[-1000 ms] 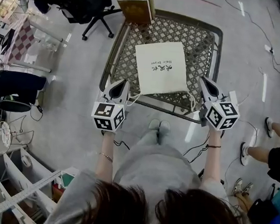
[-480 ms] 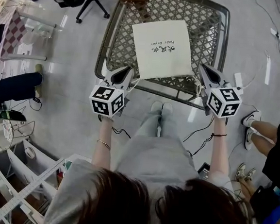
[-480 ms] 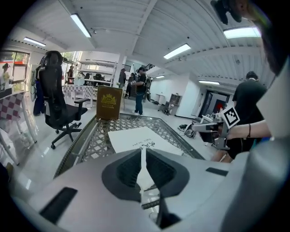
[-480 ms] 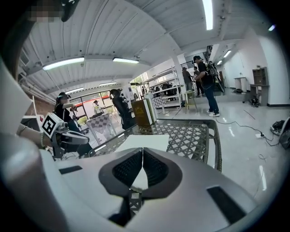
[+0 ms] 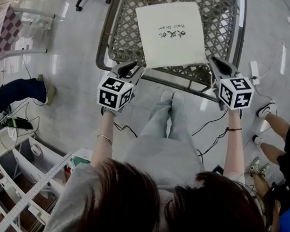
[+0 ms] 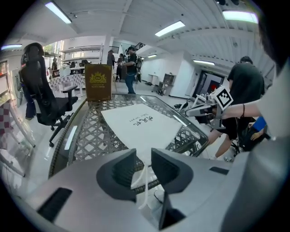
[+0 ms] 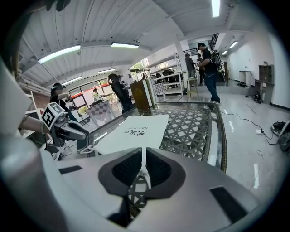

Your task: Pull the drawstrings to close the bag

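A flat white drawstring bag (image 5: 170, 32) with dark print lies on the lattice-topped glass table (image 5: 104, 43). My left gripper (image 5: 132, 69) is at the bag's near left corner. Its jaws have just been opening and now stand apart. The left white drawstring (image 6: 144, 181) hangs slack in the gap between them, unpressed. My right gripper (image 5: 213, 62) is at the bag's near right corner, shut on the right drawstring (image 7: 143, 174), which runs taut to the bag (image 7: 133, 131). In the left gripper view the bag (image 6: 140, 124) lies just beyond the jaws.
A brown box (image 6: 98, 81) stands at the table's far end, and a black office chair (image 6: 43, 97) is beyond its left side. Cables trail on the floor under my hands. Another person's legs (image 5: 274, 111) are at the right, and white shelving (image 5: 18, 177) is at lower left.
Both grippers have sunk toward the table's near edge. The left jaws, shut before, now stand apart with the cord loose between them. The right jaws stay closed on their cord.
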`<move>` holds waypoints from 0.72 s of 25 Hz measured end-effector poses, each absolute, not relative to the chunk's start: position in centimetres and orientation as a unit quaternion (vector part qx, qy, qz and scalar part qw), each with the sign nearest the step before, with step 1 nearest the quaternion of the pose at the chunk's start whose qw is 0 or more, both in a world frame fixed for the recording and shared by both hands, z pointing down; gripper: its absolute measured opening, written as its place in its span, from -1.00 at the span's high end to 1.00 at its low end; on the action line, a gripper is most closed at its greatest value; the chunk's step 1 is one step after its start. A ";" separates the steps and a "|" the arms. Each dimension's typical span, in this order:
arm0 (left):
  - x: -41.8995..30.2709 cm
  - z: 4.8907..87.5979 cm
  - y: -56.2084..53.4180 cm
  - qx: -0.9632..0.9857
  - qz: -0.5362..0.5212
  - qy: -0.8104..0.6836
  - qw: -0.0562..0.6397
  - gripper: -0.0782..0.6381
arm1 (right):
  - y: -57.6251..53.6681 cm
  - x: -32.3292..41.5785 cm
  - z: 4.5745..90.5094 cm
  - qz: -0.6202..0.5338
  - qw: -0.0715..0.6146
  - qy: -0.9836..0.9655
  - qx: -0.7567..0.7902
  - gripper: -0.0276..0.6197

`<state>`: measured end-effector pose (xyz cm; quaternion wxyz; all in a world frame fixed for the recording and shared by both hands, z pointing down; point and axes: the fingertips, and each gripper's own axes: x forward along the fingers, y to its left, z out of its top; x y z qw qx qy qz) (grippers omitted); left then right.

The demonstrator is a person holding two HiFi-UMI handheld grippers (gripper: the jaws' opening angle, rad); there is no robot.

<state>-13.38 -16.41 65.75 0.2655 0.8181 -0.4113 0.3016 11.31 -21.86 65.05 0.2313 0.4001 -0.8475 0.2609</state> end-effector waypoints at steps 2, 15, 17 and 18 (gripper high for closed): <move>-13.2 66.6 -16.0 0.817 0.313 -0.401 0.271 0.50 | -21.5 11.4 65.9 0.264 0.243 -0.846 0.395 0.83; -12.5 71.4 -14.8 0.811 0.403 -0.329 0.267 0.40 | -20.1 11.8 70.3 0.281 0.317 -0.833 0.357 0.37; -12.3 72.1 -14.7 0.811 0.418 -0.315 0.263 0.38 | -19.8 11.8 70.9 0.281 0.335 -0.829 0.348 0.30; -12.3 72.4 -14.7 0.810 0.426 -0.309 0.260 0.38 | -19.7 11.7 71.1 0.280 0.343 -0.828 0.345 0.30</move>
